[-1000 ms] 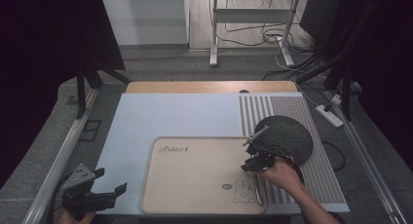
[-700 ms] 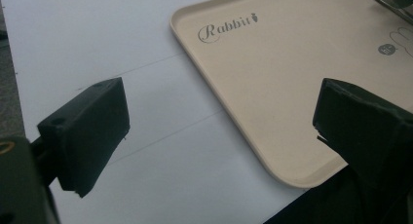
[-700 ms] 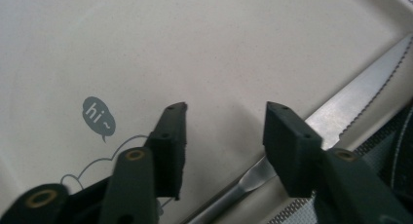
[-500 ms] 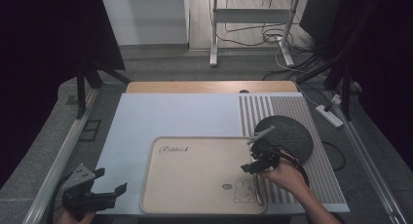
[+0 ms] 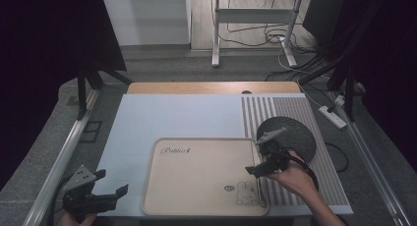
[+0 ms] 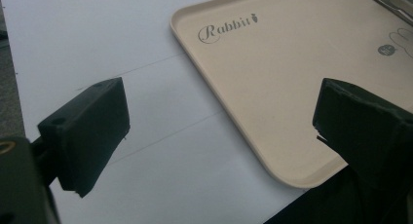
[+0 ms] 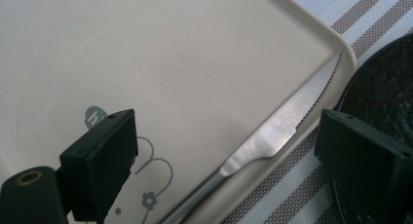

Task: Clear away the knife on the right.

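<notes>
The serrated steel table knife (image 7: 272, 136) lies inside the beige plastic tray (image 5: 196, 186), along its right rim. The right claw (image 5: 263, 157) has just been opening and stands wide above it, pressing nothing. To finish cleanly, lift straight up, clear of the rim and the dark round plate (image 5: 292, 135) close beside. The left claw (image 5: 105, 189) hangs apart at the desk's (image 5: 172, 118) near-left corner, open room ahead.
</notes>
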Motion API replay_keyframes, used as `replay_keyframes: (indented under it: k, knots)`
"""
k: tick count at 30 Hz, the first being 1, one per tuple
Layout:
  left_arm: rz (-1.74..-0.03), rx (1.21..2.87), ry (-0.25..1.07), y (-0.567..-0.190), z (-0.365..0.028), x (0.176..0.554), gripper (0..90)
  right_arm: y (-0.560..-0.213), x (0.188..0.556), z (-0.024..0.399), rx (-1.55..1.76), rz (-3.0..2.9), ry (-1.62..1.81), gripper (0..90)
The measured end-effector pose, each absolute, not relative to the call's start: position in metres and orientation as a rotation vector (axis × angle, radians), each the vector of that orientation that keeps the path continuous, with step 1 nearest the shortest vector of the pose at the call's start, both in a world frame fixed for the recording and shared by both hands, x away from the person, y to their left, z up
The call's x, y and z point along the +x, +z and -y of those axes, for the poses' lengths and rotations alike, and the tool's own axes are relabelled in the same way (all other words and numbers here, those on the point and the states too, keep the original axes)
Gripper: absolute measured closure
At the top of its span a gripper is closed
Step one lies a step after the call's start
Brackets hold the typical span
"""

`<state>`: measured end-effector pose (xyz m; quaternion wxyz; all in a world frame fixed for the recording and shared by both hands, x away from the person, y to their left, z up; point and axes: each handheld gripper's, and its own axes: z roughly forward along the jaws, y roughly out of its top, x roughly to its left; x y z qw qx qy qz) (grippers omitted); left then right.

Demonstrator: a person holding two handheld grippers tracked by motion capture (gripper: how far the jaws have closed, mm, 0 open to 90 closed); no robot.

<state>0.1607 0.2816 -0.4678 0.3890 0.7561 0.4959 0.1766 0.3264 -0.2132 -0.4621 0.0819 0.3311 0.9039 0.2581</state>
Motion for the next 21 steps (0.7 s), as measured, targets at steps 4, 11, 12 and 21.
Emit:
replay_keyframes:
  k: [4,11,12,21]
  knots:
    - [-1.259,1.924,0.450,-0.468,-0.281,0.161,6.6,-0.462,0.322,0.217,0.987,-2.699,0.784,5.2]
    - [-1.260,1.924,0.450,-0.468,-0.281,0.161,6.6,-0.464,0.315,0.225,1.005,-2.678,0.782,0.5]
    - [-1.259,1.925,0.450,-0.468,-0.281,0.161,6.6,-0.465,0.315,0.227,1.007,-2.673,0.791,0.2]
    - [-1.260,1.925,0.450,-0.468,-0.281,0.161,6.6,-0.465,0.309,0.242,1.050,-2.621,0.813,0.0]
